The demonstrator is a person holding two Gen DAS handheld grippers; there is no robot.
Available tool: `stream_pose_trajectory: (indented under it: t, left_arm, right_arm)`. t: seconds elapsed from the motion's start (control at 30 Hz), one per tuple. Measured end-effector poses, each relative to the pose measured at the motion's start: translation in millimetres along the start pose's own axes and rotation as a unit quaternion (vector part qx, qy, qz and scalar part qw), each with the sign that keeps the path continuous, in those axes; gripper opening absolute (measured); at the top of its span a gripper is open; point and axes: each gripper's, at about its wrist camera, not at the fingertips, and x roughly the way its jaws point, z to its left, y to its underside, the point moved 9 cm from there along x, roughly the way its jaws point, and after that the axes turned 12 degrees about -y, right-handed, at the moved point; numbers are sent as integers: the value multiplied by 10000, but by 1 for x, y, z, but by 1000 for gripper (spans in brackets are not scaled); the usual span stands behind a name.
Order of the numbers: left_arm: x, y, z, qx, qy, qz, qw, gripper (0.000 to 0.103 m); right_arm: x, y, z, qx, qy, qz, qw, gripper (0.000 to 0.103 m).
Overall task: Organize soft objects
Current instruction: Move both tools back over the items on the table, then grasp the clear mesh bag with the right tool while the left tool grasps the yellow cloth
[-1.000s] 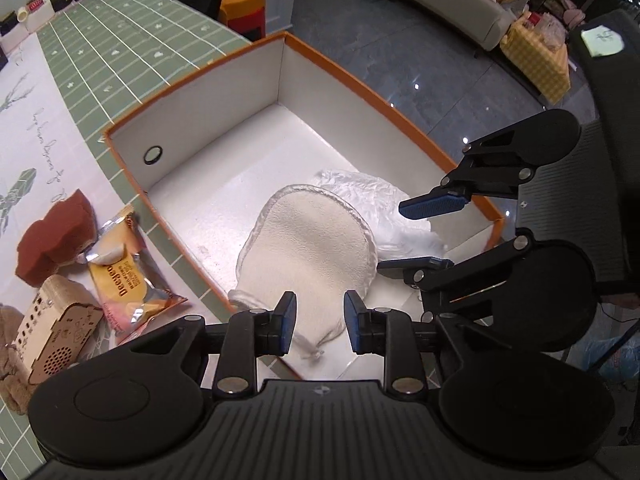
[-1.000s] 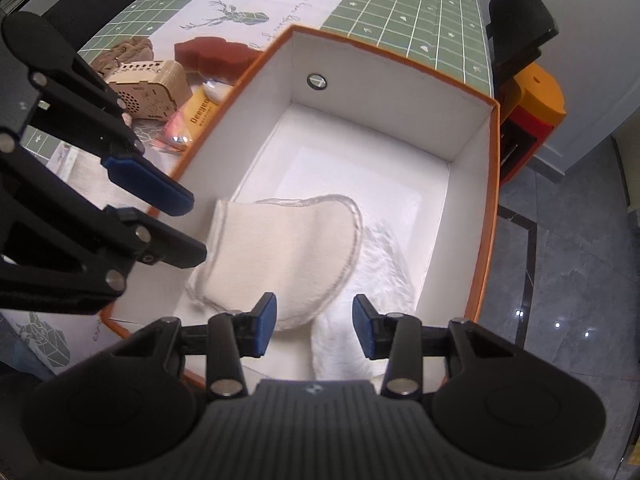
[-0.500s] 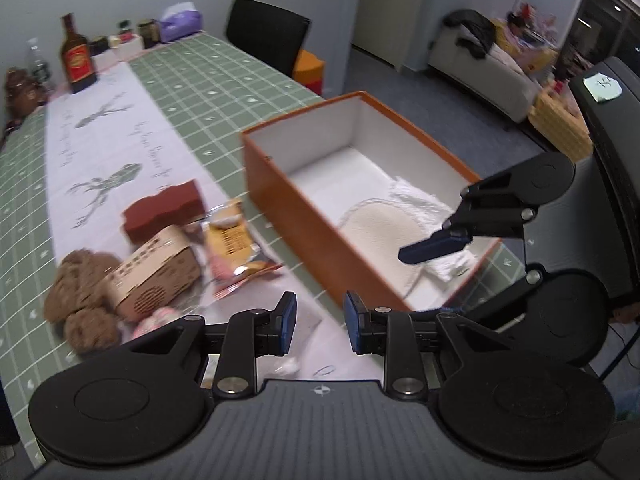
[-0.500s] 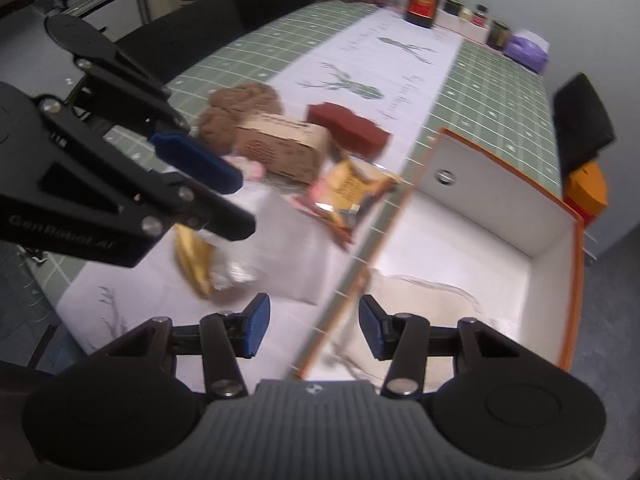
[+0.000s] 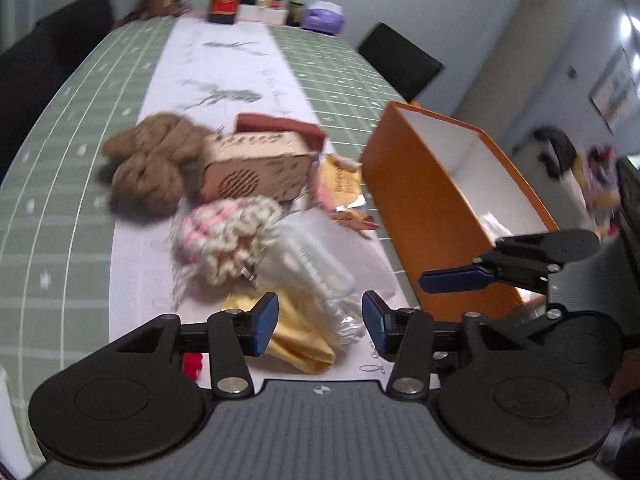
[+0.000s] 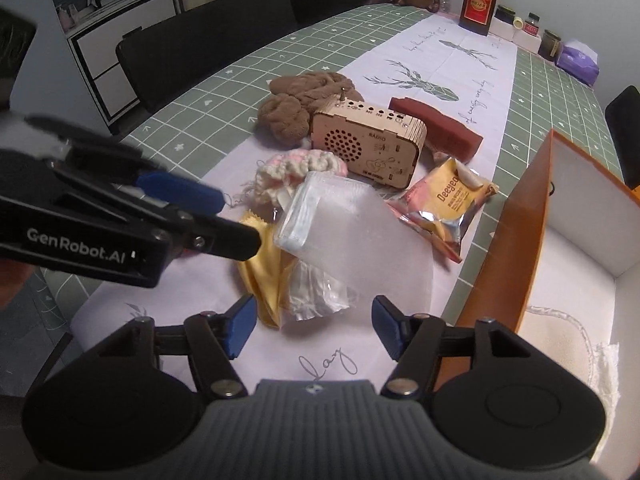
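Note:
An orange box [image 6: 520, 240] with white inside stands at the right and holds a cream mitt [image 6: 560, 344] and a white cloth [image 6: 604, 364]. On the table lie a yellow cloth [image 6: 260, 276], a clear plastic bag [image 6: 340, 232], a pink-and-cream knitted piece [image 6: 296, 166] and a brown plush [image 6: 296, 100]. My left gripper [image 5: 319, 322] is open above the yellow cloth [image 5: 300, 336] and the bag [image 5: 312, 264]. My right gripper [image 6: 314, 330] is open, just short of the bag. Both are empty.
A wooden radio [image 6: 368, 140], a dark red sponge [image 6: 436, 128] and a snack packet [image 6: 444, 204] lie beside the box. A bottle [image 6: 478, 0], jars and a purple tissue pack [image 6: 578, 60] stand at the table's far end. Black chairs [image 6: 208, 48] line the left side.
Both grippers have swung from over the box to the pile of objects on the table. Both have opened wider. The mitt and white cloth stay in the box.

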Motion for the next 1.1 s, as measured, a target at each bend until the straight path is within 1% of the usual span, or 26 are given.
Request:
stream_pose_trajectory:
  t: [0.03, 0.1, 0.23, 0.33, 0.47, 0.6, 0.7, 0.73, 0.77, 0.87, 0.9, 0.93, 0.97, 1.0, 1.03, 1.07, 1.1]
  left_arm:
    - [4, 6, 5, -225, -8, 36, 9997, 59]
    - [13, 17, 13, -643, 22, 119, 9979, 60]
    - [30, 28, 17, -1091, 2, 157, 9939, 64]
    - [43, 32, 19, -1201, -222, 175, 9924, 65]
    - [56, 34, 20, -1300, -307, 250, 9907, 67]
    - [61, 36, 21, -1126, -597, 244, 9916, 66]
    - [63, 38, 20, -952, -691, 219, 9928, 63]
    - [64, 38, 19, -875, -737, 206, 9932, 58]
    - [64, 38, 18, -794, -769, 193, 9937, 51]
    - [64, 37, 16, -590, -889, 175, 9941, 40]
    - [65, 37, 16, -544, -925, 169, 9941, 37]
    - [65, 37, 16, -496, -955, 166, 9941, 32]
    - [65, 37, 16, -440, -972, 171, 9941, 24]
    - [65, 37, 16, -388, -977, 180, 9943, 22]
    - [66, 37, 16, -352, -977, 178, 9944, 17]
    - [66, 37, 16, -325, -963, 193, 9946, 13]
    - [67, 37, 15, -305, -955, 191, 9948, 13]
  right_arm:
    - [2, 1, -1, 8, -12, -14, 10000, 64]
    - [6, 0, -3, -2, 5, -17, 10000, 65]
    - [10, -2, -10, -131, 142, 57, 9998, 65]
    - [11, -6, -17, -179, 179, 88, 9996, 65]
    - [15, -13, -23, -213, 142, 181, 9995, 65]
    - [23, -22, -30, -157, 18, 256, 9995, 65]
    - [32, -29, -34, -26, -120, 320, 9994, 65]
    - [35, -31, -36, 37, -156, 342, 9993, 65]
    - [39, -33, -38, 98, -181, 363, 9991, 65]
    - [48, -37, -45, 329, -234, 404, 9984, 65]
    - [52, -38, -48, 434, -263, 422, 9978, 63]
    - [55, -37, -50, 546, -312, 472, 9969, 61]
    - [59, -36, -51, 645, -375, 525, 9958, 56]
    - [63, -34, -52, 723, -433, 574, 9948, 50]
    - [66, -32, -52, 774, -494, 613, 9939, 49]
    - [69, -31, -51, 827, -573, 633, 9929, 45]
    - [70, -30, -50, 866, -624, 631, 9923, 42]
